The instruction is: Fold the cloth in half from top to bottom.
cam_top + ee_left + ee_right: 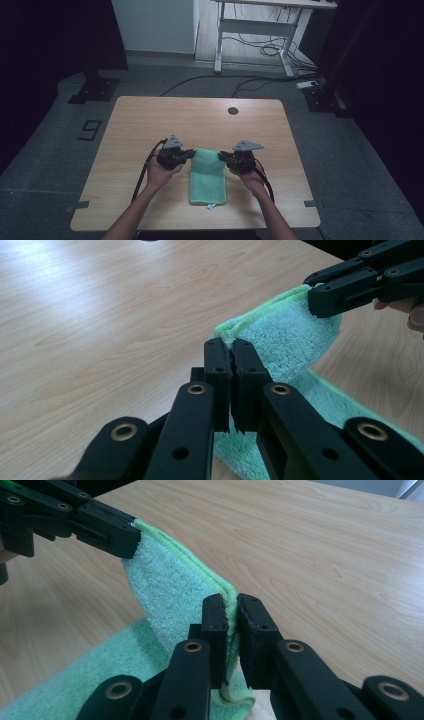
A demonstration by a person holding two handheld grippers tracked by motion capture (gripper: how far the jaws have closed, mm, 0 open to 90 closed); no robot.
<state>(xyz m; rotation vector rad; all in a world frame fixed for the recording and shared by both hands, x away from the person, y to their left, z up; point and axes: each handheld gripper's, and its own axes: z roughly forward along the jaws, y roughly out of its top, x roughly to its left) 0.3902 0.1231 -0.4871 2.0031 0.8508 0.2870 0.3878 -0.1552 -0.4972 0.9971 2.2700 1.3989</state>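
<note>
A light green towel [208,175] lies folded lengthwise on the wooden table [150,120], near its front edge. My left gripper [191,154] is shut on the towel's far left corner [231,335], and my right gripper [222,156] is shut on the far right corner [231,600]. Both corners are lifted a little off the table, so the far edge of the towel [170,580] hangs between the two grippers. In the left gripper view the right gripper [320,302] pinches the towel at upper right. In the right gripper view the left gripper [131,536] holds it at upper left.
A small dark round hole cover [232,110] sits near the table's far edge. On the floor behind stand a white desk frame [255,30] with cables and a dark stand base [92,87].
</note>
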